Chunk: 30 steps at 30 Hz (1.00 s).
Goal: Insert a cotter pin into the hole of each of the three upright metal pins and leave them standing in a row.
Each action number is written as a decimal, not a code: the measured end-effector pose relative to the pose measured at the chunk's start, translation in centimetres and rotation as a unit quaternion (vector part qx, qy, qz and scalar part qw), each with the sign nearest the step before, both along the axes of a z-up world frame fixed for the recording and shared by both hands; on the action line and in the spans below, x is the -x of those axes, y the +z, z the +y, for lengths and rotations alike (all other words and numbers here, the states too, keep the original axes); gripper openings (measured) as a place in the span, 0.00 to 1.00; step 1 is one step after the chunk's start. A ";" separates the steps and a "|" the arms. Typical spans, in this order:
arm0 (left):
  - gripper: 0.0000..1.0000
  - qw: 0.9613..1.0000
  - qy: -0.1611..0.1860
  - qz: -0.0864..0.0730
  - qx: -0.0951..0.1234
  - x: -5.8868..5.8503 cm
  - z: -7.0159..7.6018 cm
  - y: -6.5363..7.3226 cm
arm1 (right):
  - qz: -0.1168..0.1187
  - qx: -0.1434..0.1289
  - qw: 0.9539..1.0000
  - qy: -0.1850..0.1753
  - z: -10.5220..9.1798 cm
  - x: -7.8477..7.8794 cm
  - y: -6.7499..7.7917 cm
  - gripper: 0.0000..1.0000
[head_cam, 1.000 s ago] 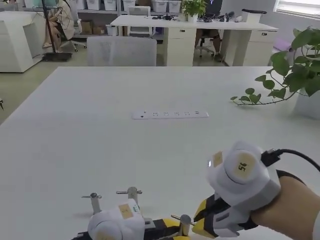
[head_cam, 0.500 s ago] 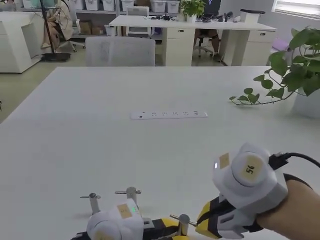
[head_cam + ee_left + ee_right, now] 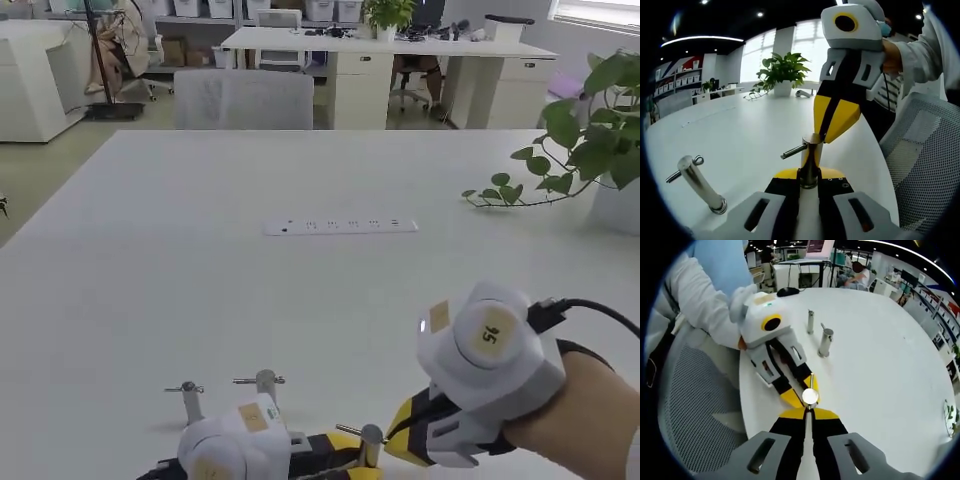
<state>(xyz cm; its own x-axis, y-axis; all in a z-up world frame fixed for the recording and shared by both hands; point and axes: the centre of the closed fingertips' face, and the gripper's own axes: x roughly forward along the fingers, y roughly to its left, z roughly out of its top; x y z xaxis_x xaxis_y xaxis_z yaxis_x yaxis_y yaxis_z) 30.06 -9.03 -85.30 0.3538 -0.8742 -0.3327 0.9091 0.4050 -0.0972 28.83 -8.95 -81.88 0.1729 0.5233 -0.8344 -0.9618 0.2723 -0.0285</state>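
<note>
My left gripper (image 3: 809, 186) is clenched on the foot of the third pin (image 3: 812, 150) to hold it upright and steady, its hole turned toward my right gripper (image 3: 809, 412). The right jaws are pinched shut on the cotter pin (image 3: 791, 151), whose tip pokes out of the pin's far side, so I judge it is almost home. Just beyond my left gripper stand the middle pin (image 3: 265, 388) and the end pin (image 3: 190, 402), each already crossed by a cotter, so the row is formed. We work on a white table (image 3: 300, 300). A power strip (image 3: 340, 227) lies well ahead of both tools, a plant (image 3: 590, 130) sits past my right gripper, and office desks (image 3: 380, 45) are further back.
</note>
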 end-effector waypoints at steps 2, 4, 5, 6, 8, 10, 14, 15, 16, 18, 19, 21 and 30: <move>0.11 1.000 0.000 0.002 0.001 0.0 0.0 0.0 | 0.004 -0.003 1.000 -0.002 0.0 0.1 0.0 0.07; 0.12 1.000 -0.003 0.001 -0.001 0.0 0.0 0.0 | 0.004 -0.005 1.000 -0.004 -0.2 0.1 0.0 0.08; 0.12 1.000 -0.003 0.003 0.000 0.0 0.0 0.0 | 0.004 -0.007 1.000 -0.007 -0.2 0.1 0.0 0.10; 0.12 1.000 -0.004 0.004 -0.001 0.1 0.0 0.0 | 0.005 -0.009 1.000 -0.011 -0.3 0.1 0.0 0.11; 0.13 1.000 -0.012 0.003 -0.015 0.2 0.1 -0.4 | 0.007 -0.011 1.000 -0.013 -0.6 0.1 0.0 0.12; 0.21 1.000 -0.020 0.011 -0.014 0.4 -0.1 -0.5 | 0.008 -0.014 1.000 -0.016 -0.7 0.2 -0.1 0.13; 0.27 0.999 -0.026 0.013 -0.019 0.6 0.1 -0.3 | 0.015 -0.020 1.000 -0.019 -1.0 0.4 -0.2 0.16; 0.29 0.999 -0.026 0.015 -0.020 0.5 0.2 -0.3 | 0.019 -0.023 0.999 -0.020 -1.0 0.6 -0.3 0.16; 0.30 0.999 -0.026 0.019 -0.020 0.5 0.4 -0.3 | 0.021 -0.024 0.999 -0.021 -1.0 0.6 -0.3 0.16; 0.33 0.999 -0.025 0.029 -0.020 0.5 0.9 -0.1 | 0.022 -0.030 0.999 -0.023 -1.1 0.7 -0.4 0.19; 0.35 0.999 -0.030 0.039 -0.017 0.7 1.1 0.0 | 0.025 -0.035 0.999 -0.026 -1.1 0.7 -0.5 0.20; 0.36 0.996 -0.048 0.075 -0.009 1.6 1.4 0.1 | 0.033 -0.045 0.998 -0.033 -1.0 0.8 -0.7 0.23; 0.52 0.995 -0.072 0.056 -0.026 3.4 4.5 2.2 | 0.048 -0.071 0.995 -0.041 -0.6 1.1 -2.0 0.31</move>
<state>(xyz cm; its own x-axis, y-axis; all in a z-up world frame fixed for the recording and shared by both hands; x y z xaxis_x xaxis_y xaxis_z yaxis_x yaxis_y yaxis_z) 26.62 -4.55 -83.06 0.1838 -0.8938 -0.4090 0.9431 0.2777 -0.1830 27.73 -9.54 -83.86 0.1418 0.6240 -0.7684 -0.9327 0.3443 0.1074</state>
